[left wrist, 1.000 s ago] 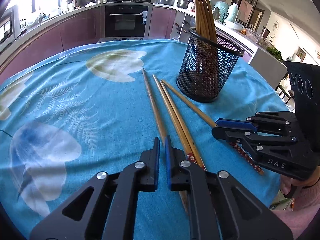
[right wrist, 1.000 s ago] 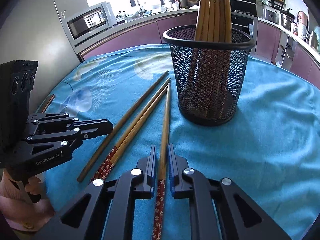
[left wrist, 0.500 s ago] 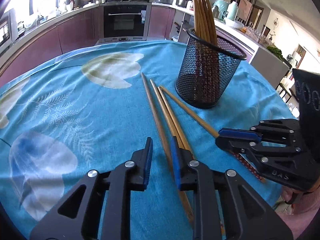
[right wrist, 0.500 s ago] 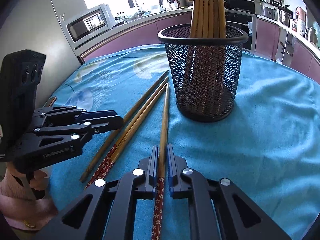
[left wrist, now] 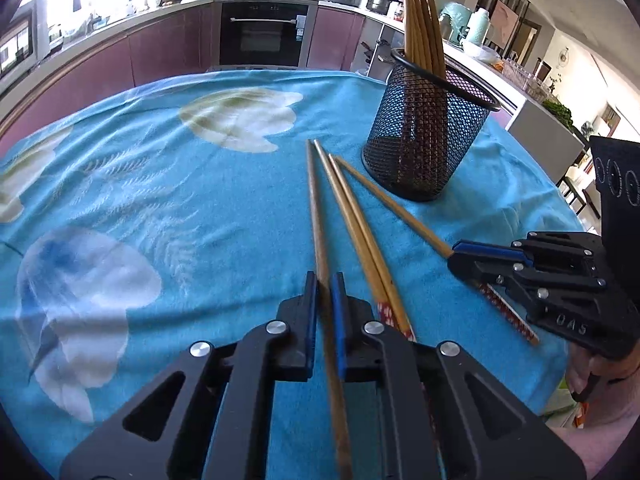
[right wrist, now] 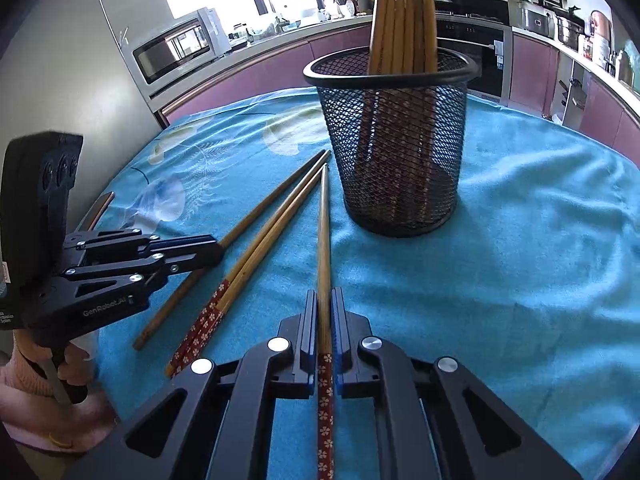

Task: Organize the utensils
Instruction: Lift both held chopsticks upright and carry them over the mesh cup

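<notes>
A black mesh holder (left wrist: 428, 136) (right wrist: 394, 140) stands on the blue cloth with several wooden chopsticks upright in it. My left gripper (left wrist: 323, 280) is shut on a plain brown chopstick (left wrist: 316, 208), which also shows in the right wrist view (right wrist: 272, 204). My right gripper (right wrist: 324, 296) is shut on a chopstick with a red flowered end (right wrist: 323, 240), which also shows in the left wrist view (left wrist: 392, 204). A pair of red-ended chopsticks (left wrist: 360, 232) (right wrist: 264, 240) lies between them on the cloth.
The round table wears a blue flowered cloth (left wrist: 160, 200). Its near edge drops off beside each hand. Kitchen counters, an oven (left wrist: 260, 32) and a microwave (right wrist: 176, 48) stand behind.
My left gripper opened, shifted onto the plain brown chopstick and shut on it. My right gripper stayed shut on the flowered chopstick and moved slightly toward the holder.
</notes>
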A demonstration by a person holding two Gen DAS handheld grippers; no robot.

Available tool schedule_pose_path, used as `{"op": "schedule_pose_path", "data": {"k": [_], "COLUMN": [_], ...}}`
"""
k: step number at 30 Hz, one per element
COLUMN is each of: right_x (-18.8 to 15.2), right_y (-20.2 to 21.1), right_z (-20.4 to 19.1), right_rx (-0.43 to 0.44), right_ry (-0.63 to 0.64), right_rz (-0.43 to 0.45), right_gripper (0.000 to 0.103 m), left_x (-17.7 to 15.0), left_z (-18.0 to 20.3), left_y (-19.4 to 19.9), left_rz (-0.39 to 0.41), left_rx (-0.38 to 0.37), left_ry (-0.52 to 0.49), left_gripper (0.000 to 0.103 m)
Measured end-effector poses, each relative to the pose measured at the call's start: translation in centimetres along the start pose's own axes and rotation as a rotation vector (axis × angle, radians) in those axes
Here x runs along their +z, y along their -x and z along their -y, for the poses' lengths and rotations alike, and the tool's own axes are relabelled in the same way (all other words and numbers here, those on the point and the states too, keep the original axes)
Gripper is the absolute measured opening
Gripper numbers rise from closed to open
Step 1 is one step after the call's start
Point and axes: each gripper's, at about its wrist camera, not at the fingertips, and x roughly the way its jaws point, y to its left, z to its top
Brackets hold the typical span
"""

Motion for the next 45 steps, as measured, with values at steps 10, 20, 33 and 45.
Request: {"op": "schedule_pose_path", "data": {"k": [10, 20, 33, 45], "right_x": [0.3, 1.5, 1.2, 1.6], "right_y": [-0.4, -1.7, 1.3, 5.0], "right_z": [-1.1, -1.6, -0.9, -1.0], "right_rx": [-0.044, -0.078, 0.032, 0.120], "right_ry": [0.070, 0.099, 0.049, 0.030], "right_rz": [-0.014, -0.002, 0.067, 0.169], "right_gripper": [0.019, 0.006, 0.006, 0.006], "left_x": [-1.0, 1.7, 1.9, 2.7], "left_z": [0.6, 0.7, 0.6, 0.6], "left_y": [0.9, -1.5, 0.5, 5.8], "left_rz": [-0.013, -0.022, 0.026, 0.113], "left_rx": [0.017, 0.049, 0.012, -0.137], "left_ry": [-0.061, -0.092, -0.042, -0.028], "left_gripper": [0.020, 0.013, 0.008, 0.008]}}
